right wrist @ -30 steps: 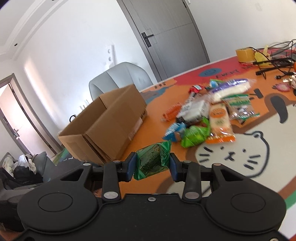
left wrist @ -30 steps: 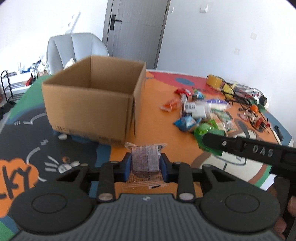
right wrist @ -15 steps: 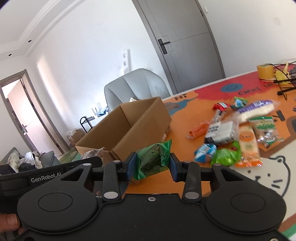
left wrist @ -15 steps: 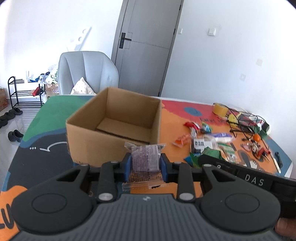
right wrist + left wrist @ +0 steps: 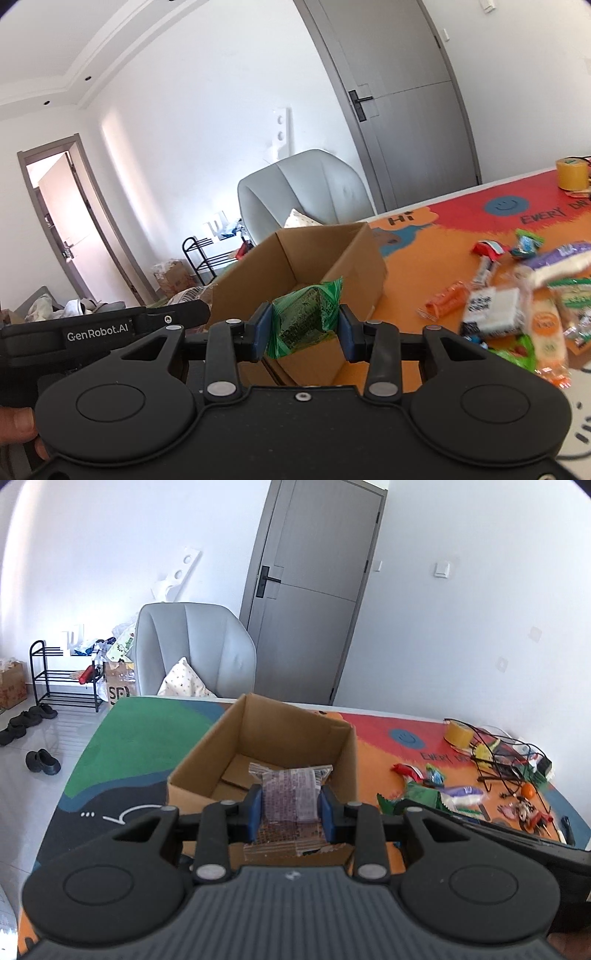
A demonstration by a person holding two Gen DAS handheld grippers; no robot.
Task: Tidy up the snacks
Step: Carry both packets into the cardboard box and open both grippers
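Right tool (image 5: pixel 303 326) clamps a green snack packet (image 5: pixel 304 317) between its blue pads (image 5: pixel 260 332), held above the near corner of an open cardboard box (image 5: pixel 332 258). Left tool (image 5: pixel 110 328) sits at the left edge, a fingertip showing below it. Loose snacks (image 5: pixel 517 295) lie scattered on the orange worktop (image 5: pixel 413 280) right of the box. Yellow tape roll (image 5: pixel 572 172) far right.

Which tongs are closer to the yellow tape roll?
Right. The right tongs, holding a green snack, are on the snack-pile side toward the tape. The left tongs, with a brown snack, are beyond them, facing the box.
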